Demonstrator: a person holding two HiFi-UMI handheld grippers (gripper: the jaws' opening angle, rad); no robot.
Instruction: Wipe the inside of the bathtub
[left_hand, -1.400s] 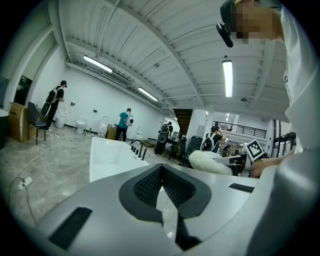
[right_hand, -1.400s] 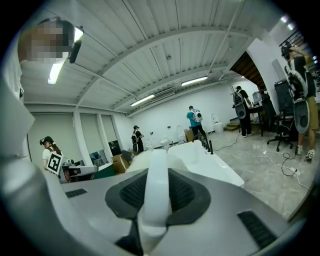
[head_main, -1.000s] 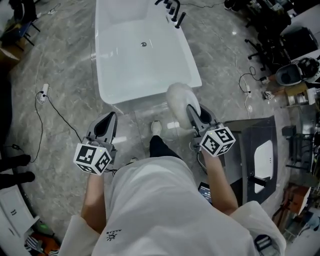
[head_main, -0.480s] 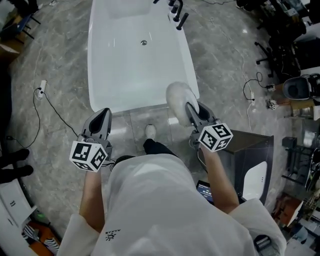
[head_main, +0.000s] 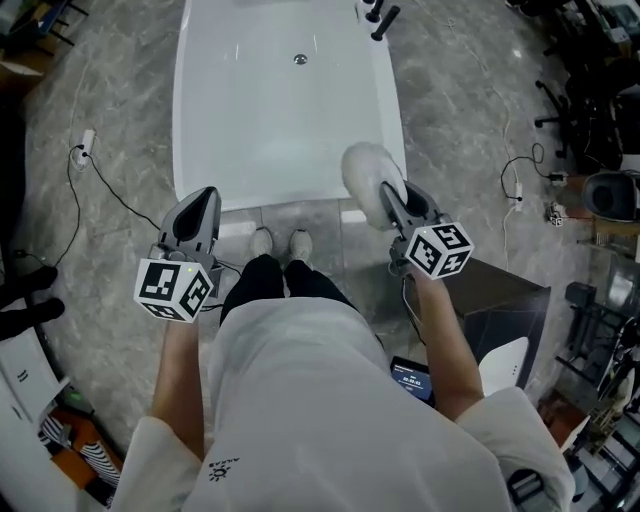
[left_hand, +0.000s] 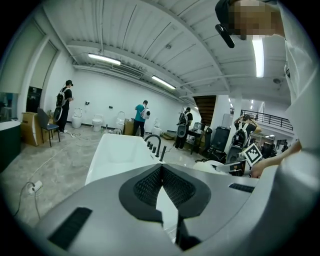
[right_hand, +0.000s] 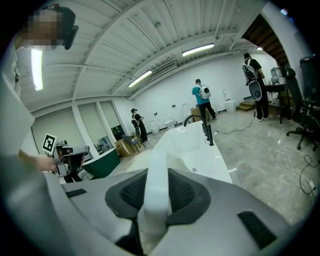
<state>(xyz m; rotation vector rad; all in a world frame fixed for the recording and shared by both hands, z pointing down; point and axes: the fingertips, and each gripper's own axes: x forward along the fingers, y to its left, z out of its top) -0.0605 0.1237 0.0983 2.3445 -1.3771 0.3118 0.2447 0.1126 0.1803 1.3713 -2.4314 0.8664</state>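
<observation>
1 bathtub (head_main: 280, 150), 1 white cloth (head_main: 362, 170), 2 shoes (head_main: 262, 241), 2 grippers: L claw (head_main: 203, 200) + R claw (head_main: 388, 200)

Tub (head_main: 285, 130) and tap (head_main: 385, 20) ran off the head view's top edge; in the right gripper view, fingers (right_hand: 187, 192) hid most of the pad (right_hand: 156, 192)

Your head view was evenly and brightly lit from overhead, with no hard shadows. The white bathtub (head_main: 285, 110) looked pale and washed out toward 12 o'clock, and the glossy marble floor (head_main: 450, 110) carried soft reflections. The edge darkened most at 9 o'clock.

Both gripper views were round fisheye pictures, black in the corners, with walls and ceiling bowed. The ceiling tube lights (left_hand: 105, 59) burned white, and one strip (left_hand: 258, 57) at 1 o'clock in your left gripper view was blown out.

Up close, the jaws were soft and out of focus, as was the white cloth (right_hand: 152, 210) pinched in your right gripper (right_hand: 156, 172). The far hall was sharper.
</observation>
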